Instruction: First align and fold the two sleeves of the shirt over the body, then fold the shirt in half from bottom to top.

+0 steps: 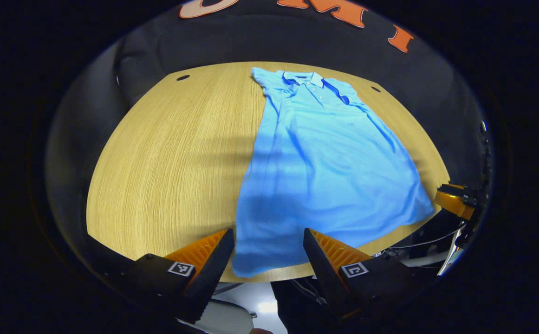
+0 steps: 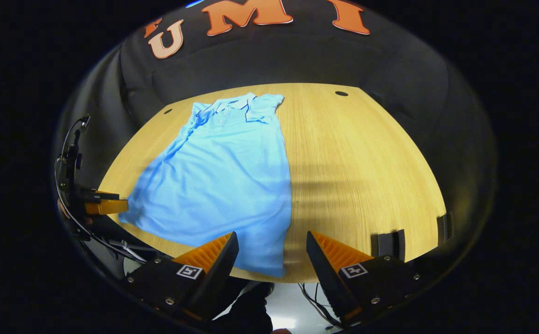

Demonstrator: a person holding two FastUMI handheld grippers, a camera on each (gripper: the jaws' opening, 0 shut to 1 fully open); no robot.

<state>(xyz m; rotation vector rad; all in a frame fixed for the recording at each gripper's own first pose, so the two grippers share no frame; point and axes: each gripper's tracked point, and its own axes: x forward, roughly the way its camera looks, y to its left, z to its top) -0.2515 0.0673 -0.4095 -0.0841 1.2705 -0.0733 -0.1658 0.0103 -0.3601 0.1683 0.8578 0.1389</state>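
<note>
With the shirt point(image 1: 325, 171) lying flat on the bench point(image 1: 176, 162), collar far, sleeves already in, both the left tongs point(image 1: 269, 253) and right tongs point(image 2: 271, 255) gape wide and empty over the near hem, so grip its corners evenly before lifting toward the collar.

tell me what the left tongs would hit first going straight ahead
Most likely the shirt: its hem corner lies between the open left tongs, near the table edge. Depth is unclear, so they could pass above it.
</note>
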